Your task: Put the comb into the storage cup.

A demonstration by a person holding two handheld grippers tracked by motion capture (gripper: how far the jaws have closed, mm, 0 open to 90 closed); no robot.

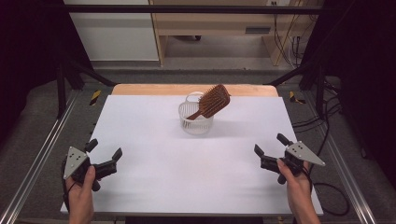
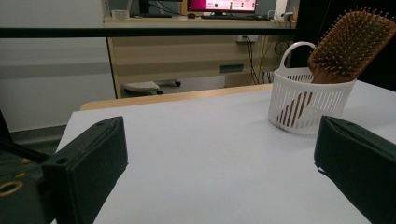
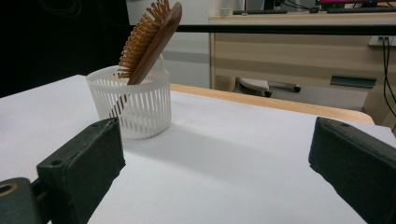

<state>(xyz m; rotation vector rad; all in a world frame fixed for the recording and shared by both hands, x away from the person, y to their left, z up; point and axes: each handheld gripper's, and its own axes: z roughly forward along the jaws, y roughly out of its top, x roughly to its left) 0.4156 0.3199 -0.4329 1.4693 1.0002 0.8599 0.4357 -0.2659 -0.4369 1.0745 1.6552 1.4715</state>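
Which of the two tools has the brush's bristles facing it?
The left tool: its view shows the hairbrush bristles; the right tool faces the smooth wooden back, in the basket.

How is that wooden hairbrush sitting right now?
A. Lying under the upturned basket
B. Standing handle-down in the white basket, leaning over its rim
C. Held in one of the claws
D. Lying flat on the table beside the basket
B: the hairbrush stands handle-down inside the white basket, its bristled head leaning out over the rim, while both claws are open and far from it.

Left tool (image 1: 103, 150), right tool (image 1: 269, 144) agape.
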